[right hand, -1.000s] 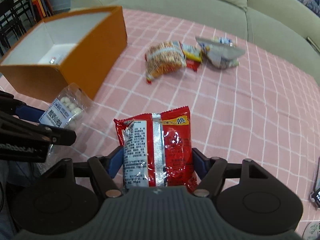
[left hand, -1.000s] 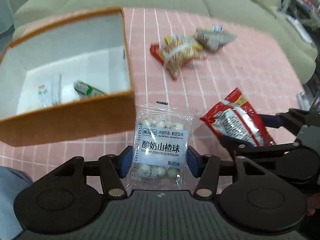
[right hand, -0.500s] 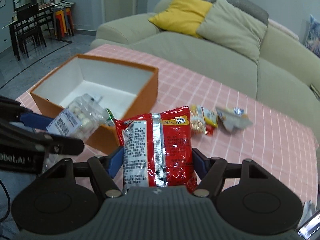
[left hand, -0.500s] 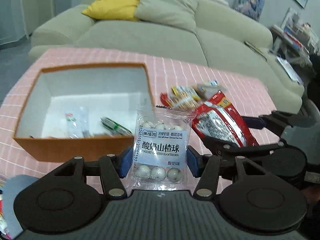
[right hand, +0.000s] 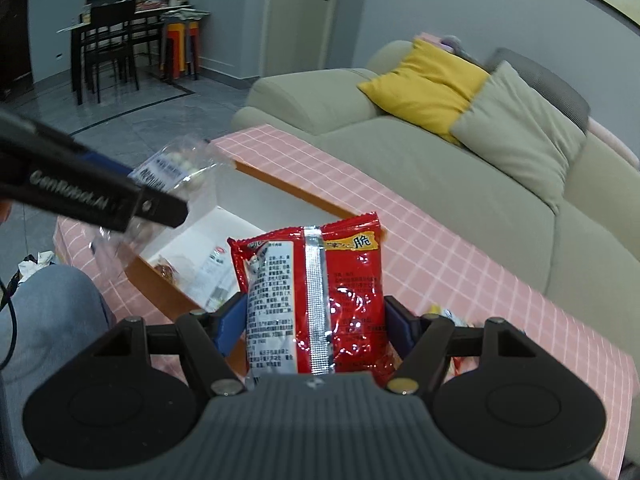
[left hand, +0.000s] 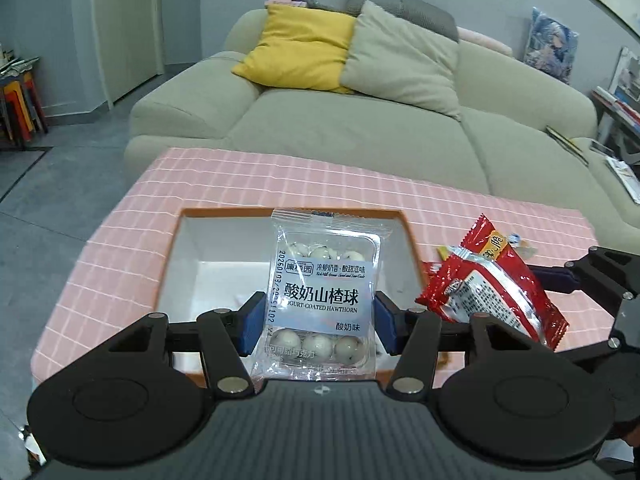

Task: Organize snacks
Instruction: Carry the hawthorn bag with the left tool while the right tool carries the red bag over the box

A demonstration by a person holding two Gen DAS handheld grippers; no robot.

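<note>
The sorting is partly done, judging by how things lie. The orange box (left hand: 408,240) near the desk's left edge already has a few packets on its white floor, and both grippers are carrying more toward it. The left gripper (left hand: 320,320) is clenched on a clear pack of yogurt-coated hawthorn balls (left hand: 324,292), blue pads pressing on both side edges, and the pack hangs upright in the air in front of the box's open top. The right gripper (right hand: 316,328) grasps a red snack bag (right hand: 316,292) the same way, held just off the box's right wall above the pink checked desk (left hand: 120,248).

Neither pack is inside yet, so two drops are left for these. More remains after that: a few loose wrappers (right hand: 444,314) lie on the cloth toward the desk's right side, mostly hidden behind the right gripper (their number cannot be told from here).

As for the box, the right wrist view shows what sits in it: a brownish snack packet (right hand: 166,272) near the front wall and a clear packet with a printed label (right hand: 212,268) beside it, both lying flat. Much of the floor is bare white, so I judge there is plenty of room for the two packs in hand
</note>
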